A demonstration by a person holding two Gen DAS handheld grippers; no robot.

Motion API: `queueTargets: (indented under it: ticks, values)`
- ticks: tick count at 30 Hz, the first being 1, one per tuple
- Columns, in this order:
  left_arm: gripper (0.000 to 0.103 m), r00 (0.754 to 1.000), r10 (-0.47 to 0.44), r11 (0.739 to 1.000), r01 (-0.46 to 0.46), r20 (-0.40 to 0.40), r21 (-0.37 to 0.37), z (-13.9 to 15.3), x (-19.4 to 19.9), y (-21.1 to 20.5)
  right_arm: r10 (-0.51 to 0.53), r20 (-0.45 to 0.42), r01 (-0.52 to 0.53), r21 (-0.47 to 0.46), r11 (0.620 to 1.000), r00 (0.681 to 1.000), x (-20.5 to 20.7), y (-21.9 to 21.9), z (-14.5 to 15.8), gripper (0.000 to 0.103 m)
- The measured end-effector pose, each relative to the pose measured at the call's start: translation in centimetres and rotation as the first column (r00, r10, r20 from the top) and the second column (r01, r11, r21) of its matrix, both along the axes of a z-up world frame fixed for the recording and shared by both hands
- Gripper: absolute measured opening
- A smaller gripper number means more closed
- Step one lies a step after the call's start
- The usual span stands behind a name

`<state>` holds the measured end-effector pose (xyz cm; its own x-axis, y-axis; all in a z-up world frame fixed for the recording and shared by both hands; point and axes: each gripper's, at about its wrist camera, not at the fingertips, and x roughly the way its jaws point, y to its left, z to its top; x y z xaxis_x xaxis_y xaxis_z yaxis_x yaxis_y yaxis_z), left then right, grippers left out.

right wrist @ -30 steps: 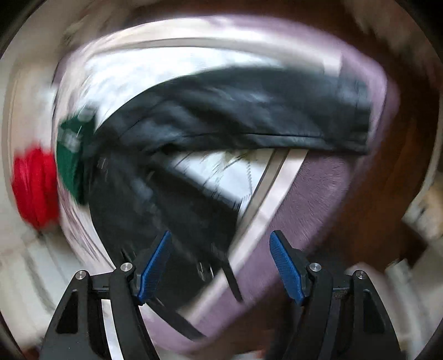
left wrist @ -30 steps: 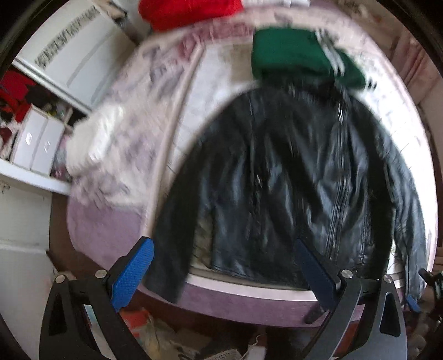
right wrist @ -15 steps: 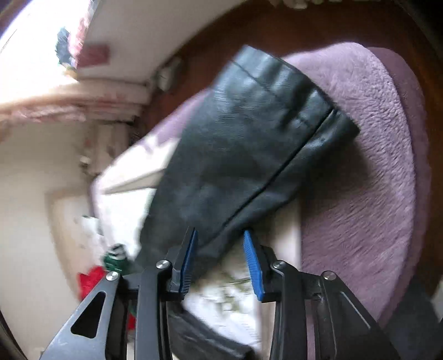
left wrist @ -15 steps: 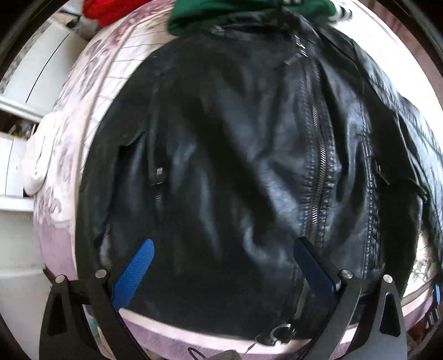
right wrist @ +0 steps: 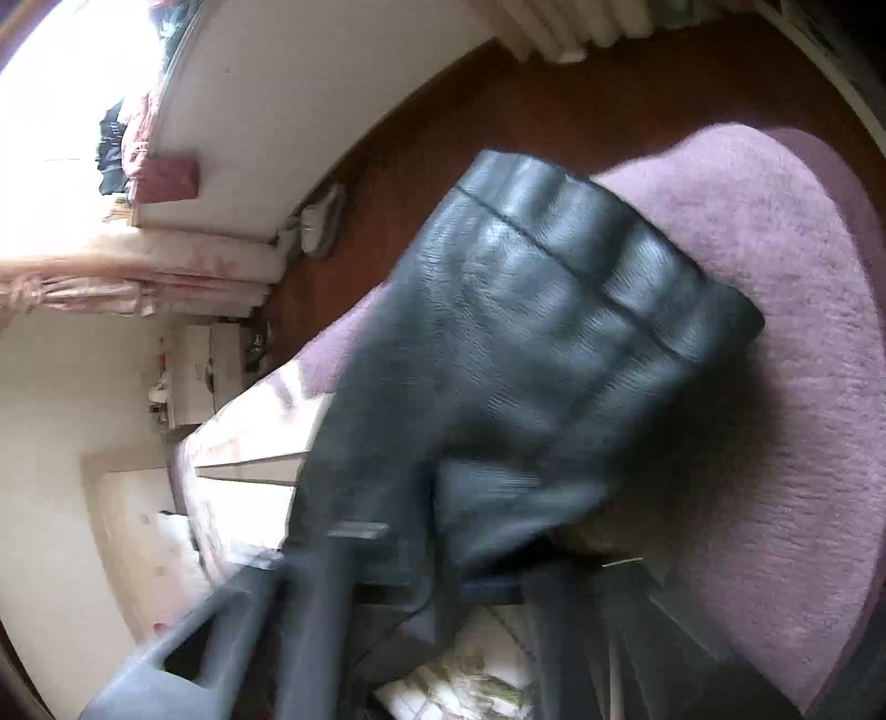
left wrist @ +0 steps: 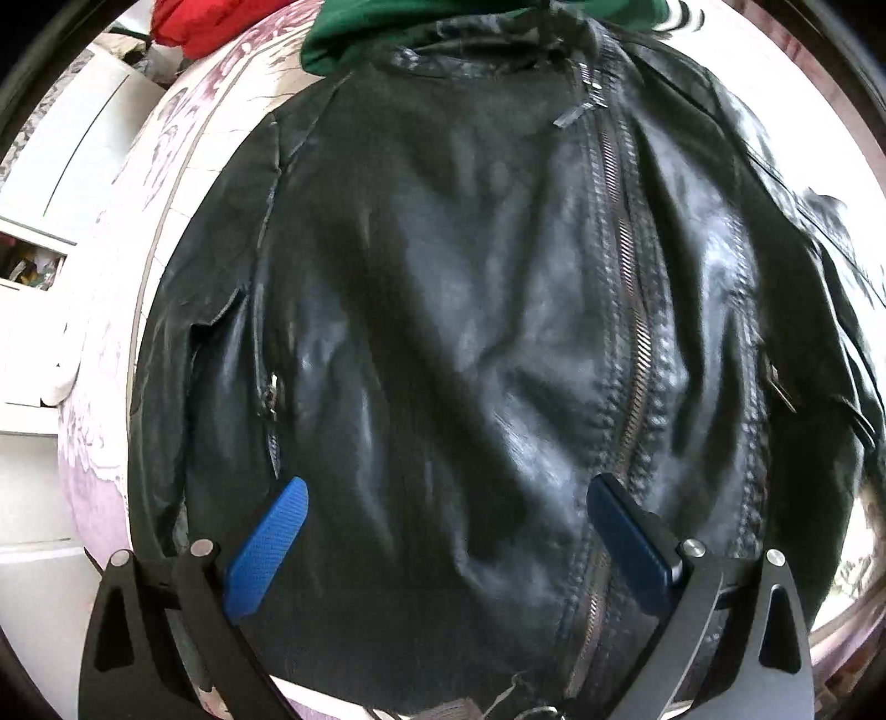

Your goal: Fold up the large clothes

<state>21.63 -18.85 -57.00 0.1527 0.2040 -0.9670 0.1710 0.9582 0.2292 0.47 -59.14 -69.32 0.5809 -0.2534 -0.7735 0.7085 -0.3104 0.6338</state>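
Left wrist view: the black leather jacket (left wrist: 470,332) is now seen closer, spread on the bed (left wrist: 183,160); the left hand-held gripper (left wrist: 443,531) is held spread above its hem.

Right wrist view: the right hand-held gripper (right wrist: 421,570), wide a second ago, is pinched on the sleeve (right wrist: 531,354) at 12 o'clock, so sleeve folding can begin.

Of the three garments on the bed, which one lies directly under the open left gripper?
The black leather jacket, spread out beneath the left gripper; the green garment and red garment lie beyond its collar.
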Motion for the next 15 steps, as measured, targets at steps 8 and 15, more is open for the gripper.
queueTargets:
  ticks: [8,15]
  values:
    - [0.103,0.993,0.106,0.994,-0.108,0.049,0.02,1.4,2.2,6.1,0.195,-0.177,-0.234,-0.237,0.943,0.965,6.4,-0.3,11.7,0.006]
    - [0.103,0.957,0.261,0.964,-0.265,0.126,0.015,4.0,2.4,14.5,0.527,-0.283,-0.598,-0.406,0.691,0.802,22.7,9.2,20.4,0.006]
